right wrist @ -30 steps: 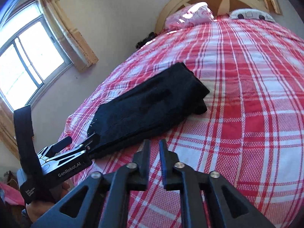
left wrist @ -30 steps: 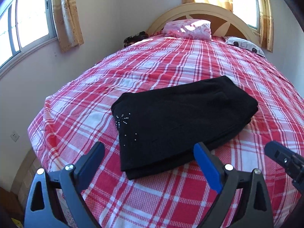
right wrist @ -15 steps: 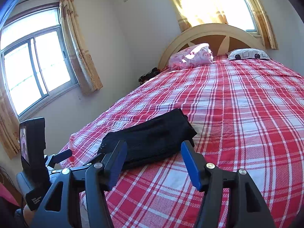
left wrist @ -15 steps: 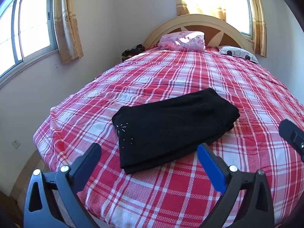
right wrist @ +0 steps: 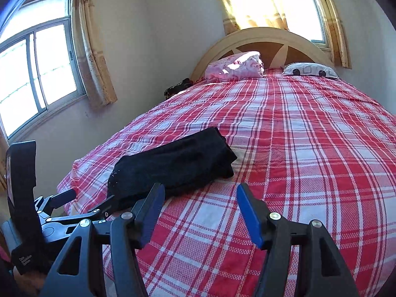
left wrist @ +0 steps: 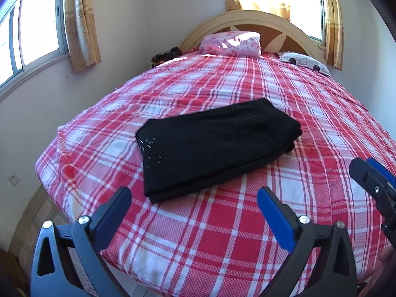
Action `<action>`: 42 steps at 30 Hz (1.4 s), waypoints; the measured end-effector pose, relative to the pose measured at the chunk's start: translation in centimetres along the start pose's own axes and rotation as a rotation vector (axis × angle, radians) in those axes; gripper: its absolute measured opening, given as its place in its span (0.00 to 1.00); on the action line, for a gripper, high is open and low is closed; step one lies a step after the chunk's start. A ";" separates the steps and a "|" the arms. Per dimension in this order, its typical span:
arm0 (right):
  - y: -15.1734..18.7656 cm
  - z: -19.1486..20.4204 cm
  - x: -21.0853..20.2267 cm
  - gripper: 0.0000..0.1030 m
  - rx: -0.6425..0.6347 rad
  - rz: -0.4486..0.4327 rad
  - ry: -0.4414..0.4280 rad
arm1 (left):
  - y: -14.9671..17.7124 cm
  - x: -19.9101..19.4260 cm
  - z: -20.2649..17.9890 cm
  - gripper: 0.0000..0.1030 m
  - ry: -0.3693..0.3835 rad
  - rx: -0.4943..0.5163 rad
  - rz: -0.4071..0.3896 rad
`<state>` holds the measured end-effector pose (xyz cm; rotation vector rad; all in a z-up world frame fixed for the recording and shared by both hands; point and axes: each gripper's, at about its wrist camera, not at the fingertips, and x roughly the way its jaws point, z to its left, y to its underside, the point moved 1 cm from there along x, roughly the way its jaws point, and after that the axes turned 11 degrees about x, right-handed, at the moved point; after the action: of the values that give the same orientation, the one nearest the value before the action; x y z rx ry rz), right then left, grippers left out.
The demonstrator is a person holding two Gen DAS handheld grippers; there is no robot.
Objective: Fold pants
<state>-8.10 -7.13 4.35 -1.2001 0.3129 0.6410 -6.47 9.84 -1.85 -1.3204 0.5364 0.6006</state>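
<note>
Black pants (left wrist: 212,146) lie folded into a flat rectangular stack near the foot of the bed, with small silver studs at the near left corner. They also show in the right wrist view (right wrist: 173,168). My left gripper (left wrist: 193,198) is open and empty, held just before the stack's near edge. My right gripper (right wrist: 198,198) is open and empty, to the right of the stack. The right gripper (left wrist: 371,180) shows at the right edge of the left wrist view. The left gripper (right wrist: 81,205) shows at the lower left of the right wrist view.
The bed (left wrist: 284,113) has a red and white plaid cover. A pink pillow (left wrist: 232,43) and a patterned pillow (left wrist: 304,61) lie at the arched headboard (left wrist: 272,22). A dark item (left wrist: 165,55) sits at the far left corner. Curtained windows and walls flank the bed.
The right gripper has opened from shut. Both grippers have pulled back and risen away from the folded pants, which lie still.
</note>
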 end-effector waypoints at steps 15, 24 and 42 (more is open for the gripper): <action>0.2 0.6 -0.7 0.61 -0.007 -0.022 -0.005 | -0.3 -0.8 -0.2 1.00 -0.045 0.015 -0.027; -0.2 0.7 -1.3 0.61 -0.006 -0.055 -0.007 | -0.2 -0.8 -0.3 1.00 -0.051 0.019 -0.028; -0.1 0.2 -0.6 0.61 0.018 -0.032 -0.007 | -0.5 0.0 0.0 1.00 -0.061 0.007 0.004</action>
<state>-8.56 -7.13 4.82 -1.1831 0.2918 0.6132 -6.13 9.78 -1.51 -1.2909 0.4908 0.6398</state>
